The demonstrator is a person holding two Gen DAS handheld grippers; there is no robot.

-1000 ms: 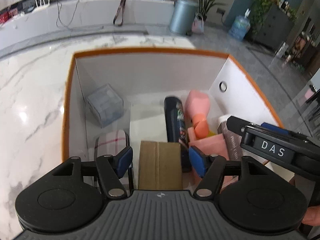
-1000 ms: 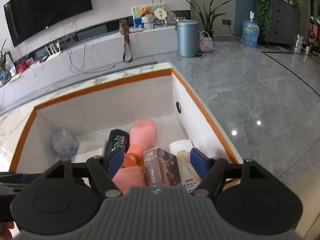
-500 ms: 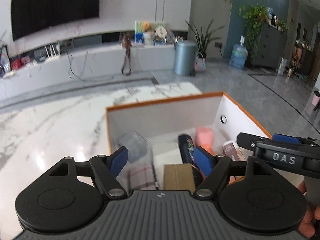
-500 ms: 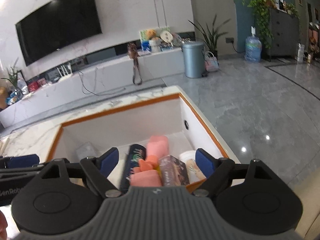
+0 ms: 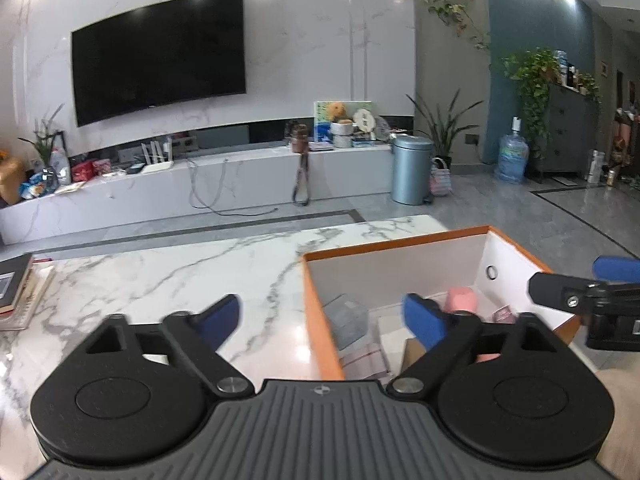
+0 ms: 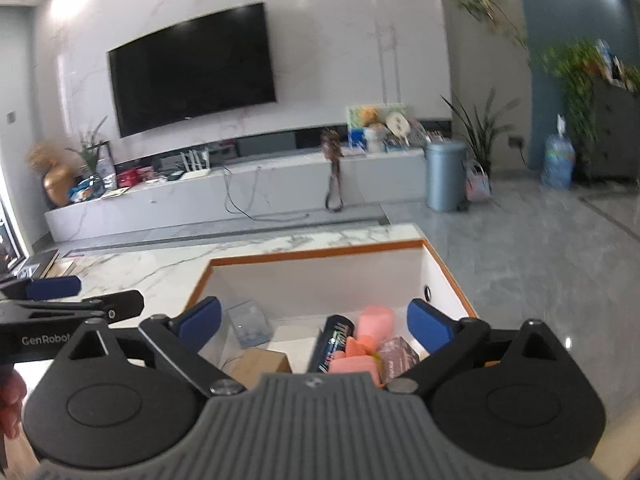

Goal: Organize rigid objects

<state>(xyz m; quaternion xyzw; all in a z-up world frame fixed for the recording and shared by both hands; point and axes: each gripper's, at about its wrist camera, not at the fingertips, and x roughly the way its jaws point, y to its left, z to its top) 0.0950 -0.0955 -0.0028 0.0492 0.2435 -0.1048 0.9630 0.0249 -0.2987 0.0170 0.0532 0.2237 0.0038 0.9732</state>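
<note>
A white box with an orange rim (image 5: 384, 245) (image 6: 320, 255) stands on the marble table. Inside lie a clear plastic cube (image 6: 250, 322), a cardboard box (image 6: 260, 364), a black can (image 6: 335, 340), pink containers (image 6: 374, 324) and a brown packet (image 6: 398, 356). My left gripper (image 5: 322, 320) hangs above the box's left wall, its jaws opening wide with nothing between them. My right gripper (image 6: 316, 322) hovers over the box's near side, jaws also opening, nothing held. Each gripper shows at the edge of the other's view.
The marble table (image 5: 160, 280) stretches left of the box, with a stack of books (image 5: 16, 288) at its far left edge. Beyond lie a TV wall, a low white bench (image 5: 200, 188), a grey bin (image 5: 412, 170) and grey floor to the right.
Both grippers rose and drew back from the box, tilting up so the room now fills the views. Their jaws spread wider. The objects in the box stayed put.
</note>
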